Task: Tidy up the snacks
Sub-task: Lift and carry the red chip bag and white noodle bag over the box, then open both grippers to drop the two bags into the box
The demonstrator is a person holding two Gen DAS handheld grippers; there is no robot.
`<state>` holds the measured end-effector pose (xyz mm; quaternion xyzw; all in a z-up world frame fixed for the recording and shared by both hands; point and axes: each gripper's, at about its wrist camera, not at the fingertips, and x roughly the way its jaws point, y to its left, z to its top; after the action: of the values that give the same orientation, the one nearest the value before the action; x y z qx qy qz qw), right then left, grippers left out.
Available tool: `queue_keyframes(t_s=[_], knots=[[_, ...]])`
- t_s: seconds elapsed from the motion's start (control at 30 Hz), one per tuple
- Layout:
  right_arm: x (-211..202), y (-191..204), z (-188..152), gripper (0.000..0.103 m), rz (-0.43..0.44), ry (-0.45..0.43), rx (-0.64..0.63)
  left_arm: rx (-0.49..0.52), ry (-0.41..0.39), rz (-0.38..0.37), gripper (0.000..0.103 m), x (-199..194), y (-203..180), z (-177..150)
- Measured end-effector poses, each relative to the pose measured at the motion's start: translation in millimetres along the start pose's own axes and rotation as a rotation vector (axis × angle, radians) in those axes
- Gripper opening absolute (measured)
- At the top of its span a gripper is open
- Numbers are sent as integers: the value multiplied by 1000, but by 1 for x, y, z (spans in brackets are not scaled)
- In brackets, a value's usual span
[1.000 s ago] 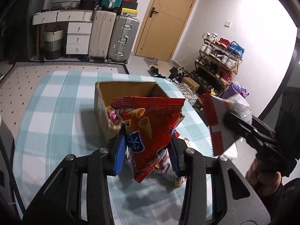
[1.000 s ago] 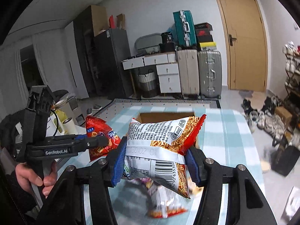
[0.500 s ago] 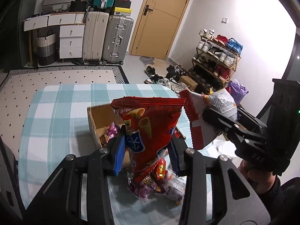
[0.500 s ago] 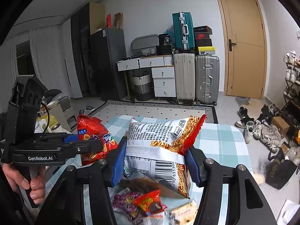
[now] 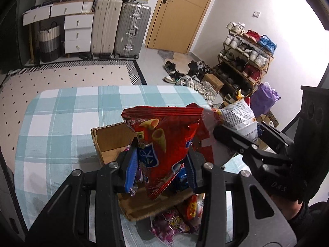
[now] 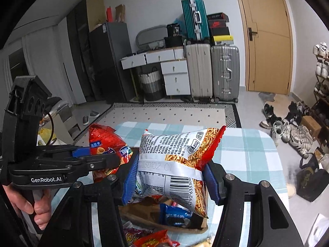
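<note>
My left gripper (image 5: 161, 162) is shut on a red chip bag (image 5: 164, 140) that hangs between its blue pads. Under and behind the bag sits an open cardboard box (image 5: 107, 142) on the checked tablecloth (image 5: 61, 113). My right gripper (image 6: 170, 179) is shut on a white bag of orange sticks (image 6: 174, 156). Below it lies the box (image 6: 144, 212) with a blue packet (image 6: 176, 216) in it. Each view shows the other gripper close alongside: the right gripper (image 5: 236, 138) with its white bag (image 5: 238, 115), the left gripper (image 6: 107, 160) with its red bag (image 6: 104, 142).
Loose snack packets (image 5: 174, 224) lie on the cloth in front of the box, and red packets (image 6: 150, 238) show at the near edge. Past the table are a dotted rug (image 5: 72, 78), suitcases (image 6: 213, 70), a door (image 6: 267, 41) and a shoe rack (image 5: 246, 57).
Both grippers have travelled together with their bags. The box has gone from ahead of the bags to beneath them, and loose packets have come into view at the bottom.
</note>
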<state>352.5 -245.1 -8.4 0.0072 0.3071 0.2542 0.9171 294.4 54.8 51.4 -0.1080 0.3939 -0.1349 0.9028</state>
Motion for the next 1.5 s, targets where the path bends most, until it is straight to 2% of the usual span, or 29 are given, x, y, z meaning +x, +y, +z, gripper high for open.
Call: queue_keyframes(t_s=[0.37,0.4,0.43,0.5,0.53,0.6,0.63,0.83,1.07,1.33,1.5], knots=[[59,-15,-12,60,-7,86,30,2,82,4,37,66,23,2],[63,-16,-13,63,-12,96,28,2,89,12,40,70,23,2],[66,-17,-15,67,-23,109,25,0,101,28,47,74,24,1],[66,-20,-19,80,-26,106,22,-7,106,27,57,75,25,0],[63,-21,-20,84,-27,93,21,-4,97,33,67,73,26,-1],[55,-23,-21,84,-26,68,11,-2,72,65,77,68,28,-2],[51,-23,-21,84,-28,59,9,-6,62,57,79,65,30,-3],[21,-21,-17,86,-34,-7,12,-8,50,68,79,48,29,-6],[-15,-11,-14,89,-44,-44,0,-5,38,87,79,21,22,-16],[-57,-4,-21,90,-50,-83,0,9,12,111,80,-14,5,-32],[-89,-2,-30,94,-48,-112,0,38,0,127,80,-33,-11,-46]])
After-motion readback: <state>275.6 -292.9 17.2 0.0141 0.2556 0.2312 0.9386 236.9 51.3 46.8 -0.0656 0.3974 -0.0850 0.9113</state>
